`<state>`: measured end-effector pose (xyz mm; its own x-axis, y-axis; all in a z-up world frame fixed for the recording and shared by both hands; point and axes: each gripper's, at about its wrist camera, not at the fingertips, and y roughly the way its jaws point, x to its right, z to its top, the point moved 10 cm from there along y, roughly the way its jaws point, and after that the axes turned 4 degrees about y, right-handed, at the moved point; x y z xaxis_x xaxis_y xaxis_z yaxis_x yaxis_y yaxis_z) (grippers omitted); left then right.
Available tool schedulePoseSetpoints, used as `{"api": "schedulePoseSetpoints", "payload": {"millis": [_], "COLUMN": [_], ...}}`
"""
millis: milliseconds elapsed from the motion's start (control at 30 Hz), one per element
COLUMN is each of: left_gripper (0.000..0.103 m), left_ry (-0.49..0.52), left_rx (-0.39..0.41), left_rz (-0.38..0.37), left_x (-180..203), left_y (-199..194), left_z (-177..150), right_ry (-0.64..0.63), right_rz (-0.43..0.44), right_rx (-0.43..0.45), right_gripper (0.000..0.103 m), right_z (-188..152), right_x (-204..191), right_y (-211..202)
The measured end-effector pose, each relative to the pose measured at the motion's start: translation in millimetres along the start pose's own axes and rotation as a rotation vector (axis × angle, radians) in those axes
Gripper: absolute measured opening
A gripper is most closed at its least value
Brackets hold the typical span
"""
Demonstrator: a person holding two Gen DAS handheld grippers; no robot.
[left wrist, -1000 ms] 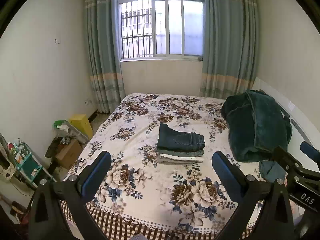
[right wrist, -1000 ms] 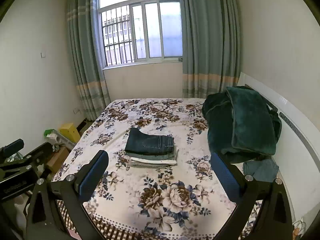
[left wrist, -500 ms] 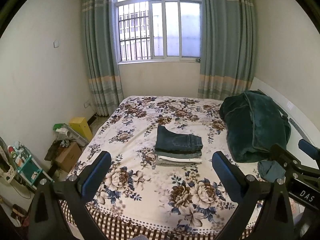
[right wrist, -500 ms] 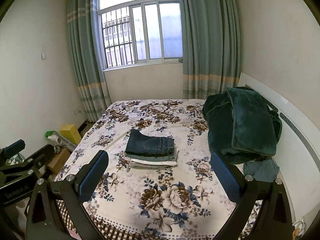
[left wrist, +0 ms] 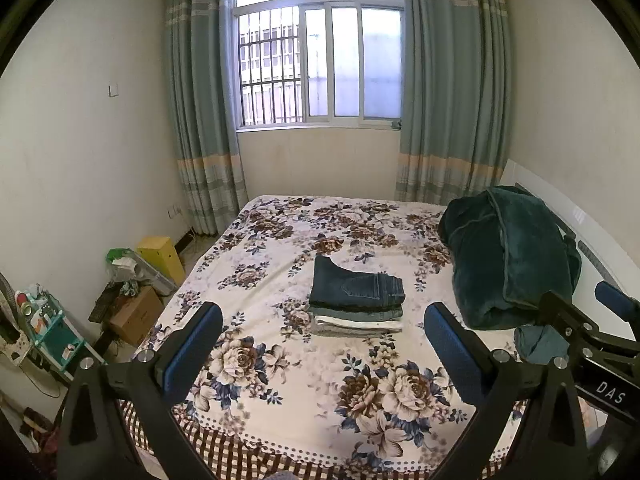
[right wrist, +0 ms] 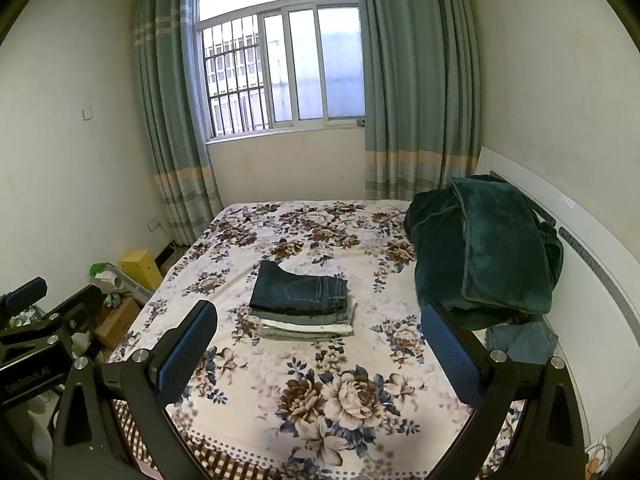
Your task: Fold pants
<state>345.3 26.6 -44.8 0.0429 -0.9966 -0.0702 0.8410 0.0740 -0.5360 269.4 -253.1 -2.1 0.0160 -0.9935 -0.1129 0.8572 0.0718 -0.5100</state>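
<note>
Nearest in the left wrist view, the left tool [left wrist: 322,340] hangs above the near edge of the bed [left wrist: 280,412], its blue-padded fingers [left wrist: 192,350] spread wide with nothing between them. The right tool [right wrist: 318,340] stands the same way in its own view, spread wide and empty, and its black frame also shows at the right edge of the left view. Beyond both, well apart from them, a stack of folded pants [left wrist: 356,306] lies near the middle of the floral bedspread, dark blue jeans [right wrist: 298,290] on top, with paler folded pairs beneath. Right of the stack, a dark green blanket [left wrist: 508,256] is heaped against the white headboard [right wrist: 580,264], and a small blue-grey cloth [right wrist: 520,342] lies just below it. On the floor left of the bed are a cardboard box [left wrist: 134,314] and a yellow box [left wrist: 162,254]. At the far wall a barred window [left wrist: 320,66] sits between teal curtains [left wrist: 204,128].
</note>
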Motion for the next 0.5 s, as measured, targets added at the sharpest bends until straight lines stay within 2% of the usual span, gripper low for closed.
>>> {"api": "schedulePoseSetpoints", "payload": {"millis": [500], "left_gripper": [0.103], "left_ry": [-0.002], "left_rx": [0.002], "left_rz": [0.000], "left_x": [1.1], "left_y": [-0.4], "left_z": [0.4], "right_ry": [0.000], "right_rz": [0.003], "right_rx": [-0.003], "right_gripper": [0.103], "right_z": [4.3], "right_x": [-0.3], "right_y": [0.5]}}
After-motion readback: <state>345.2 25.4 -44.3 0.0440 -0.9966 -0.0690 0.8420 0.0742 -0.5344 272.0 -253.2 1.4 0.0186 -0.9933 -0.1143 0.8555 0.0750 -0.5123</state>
